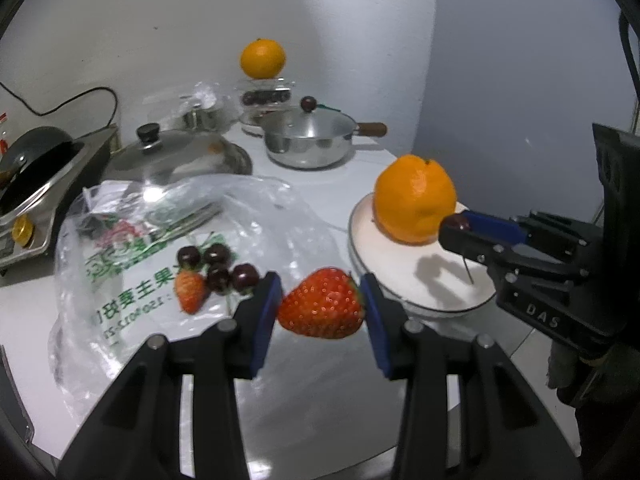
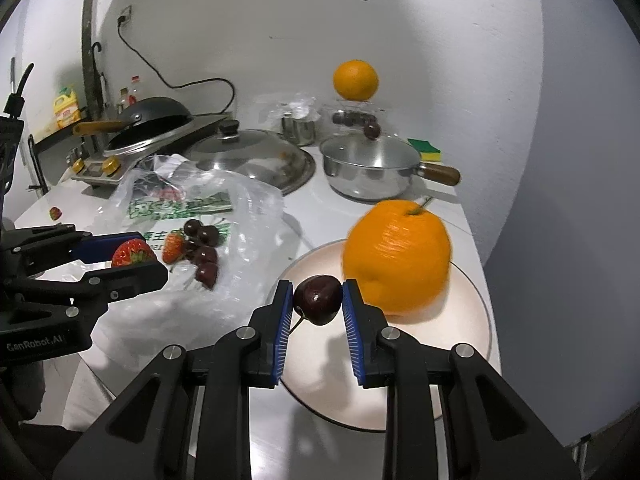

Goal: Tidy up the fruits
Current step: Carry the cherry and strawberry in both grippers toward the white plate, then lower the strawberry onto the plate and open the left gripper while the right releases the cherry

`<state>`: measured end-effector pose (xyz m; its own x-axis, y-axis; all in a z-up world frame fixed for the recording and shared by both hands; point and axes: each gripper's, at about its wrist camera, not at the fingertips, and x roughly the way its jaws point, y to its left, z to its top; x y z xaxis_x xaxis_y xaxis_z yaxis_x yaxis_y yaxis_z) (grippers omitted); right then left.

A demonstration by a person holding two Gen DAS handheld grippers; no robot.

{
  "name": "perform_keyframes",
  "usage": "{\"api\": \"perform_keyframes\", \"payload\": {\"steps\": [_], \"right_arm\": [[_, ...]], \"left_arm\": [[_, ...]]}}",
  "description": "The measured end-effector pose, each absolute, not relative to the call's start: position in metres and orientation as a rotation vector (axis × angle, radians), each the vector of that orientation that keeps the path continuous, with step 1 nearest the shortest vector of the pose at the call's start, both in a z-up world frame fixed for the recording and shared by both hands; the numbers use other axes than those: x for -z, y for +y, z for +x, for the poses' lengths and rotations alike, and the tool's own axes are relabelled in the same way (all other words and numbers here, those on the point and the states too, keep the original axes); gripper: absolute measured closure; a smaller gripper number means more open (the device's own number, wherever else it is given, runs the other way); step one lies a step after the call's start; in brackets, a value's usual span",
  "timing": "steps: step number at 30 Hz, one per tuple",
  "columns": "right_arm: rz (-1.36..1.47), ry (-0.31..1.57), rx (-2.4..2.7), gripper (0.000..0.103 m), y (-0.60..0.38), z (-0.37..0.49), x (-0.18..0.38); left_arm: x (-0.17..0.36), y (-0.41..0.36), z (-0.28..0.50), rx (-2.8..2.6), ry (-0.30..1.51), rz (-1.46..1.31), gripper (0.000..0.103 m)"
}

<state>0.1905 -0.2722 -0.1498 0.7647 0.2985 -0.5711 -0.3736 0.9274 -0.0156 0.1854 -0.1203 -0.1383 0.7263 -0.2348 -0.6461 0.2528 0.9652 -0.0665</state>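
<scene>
Left wrist view: left gripper [image 1: 320, 308] is clamped on a big strawberry [image 1: 322, 303], pads on its two flanks, held in the air just short of the plate [image 1: 432, 292]. Right gripper [image 2: 316, 300] is clamped on a dark cherry [image 2: 318, 299], stem hanging below, held over the plate's near half, just beside the orange [image 2: 398, 256] that sits on the plate.

Handling, as a judgement: strawberry is light and soft and bruises easily, so a light squeeze across the widest part, away from the tip. Cherry is small, smooth, a bit slippery and round, likely to roll once set down; grip across the middle, not by the stem. Orange is heavier and firm and needs wide jaws.

Left of the plate lies a crinkled plastic bag [image 1: 132, 248] carrying four more cherries [image 1: 218, 268] and a smaller strawberry [image 1: 191, 290]. Behind the plate: a steel saucepan [image 2: 368, 172] with a wooden handle, a glass lid [image 2: 256, 156], and a second orange [image 2: 355, 80] on top of a clear container.

Surface is a white countertop [image 2: 320, 204], smooth and glossy. Plain white walls meet in a corner behind the plate; a wok and a scale sit far left.
</scene>
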Motion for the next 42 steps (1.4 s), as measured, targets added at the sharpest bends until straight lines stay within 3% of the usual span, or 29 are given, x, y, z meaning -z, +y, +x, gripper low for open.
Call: {"api": "perform_keyframes", "payload": {"steps": [42], "right_arm": [[-0.058,0.710,-0.293,0.076,-0.357,0.255,0.199]], "left_arm": [[0.185,-0.208,0.268,0.366,0.832,0.073,0.061]]}}
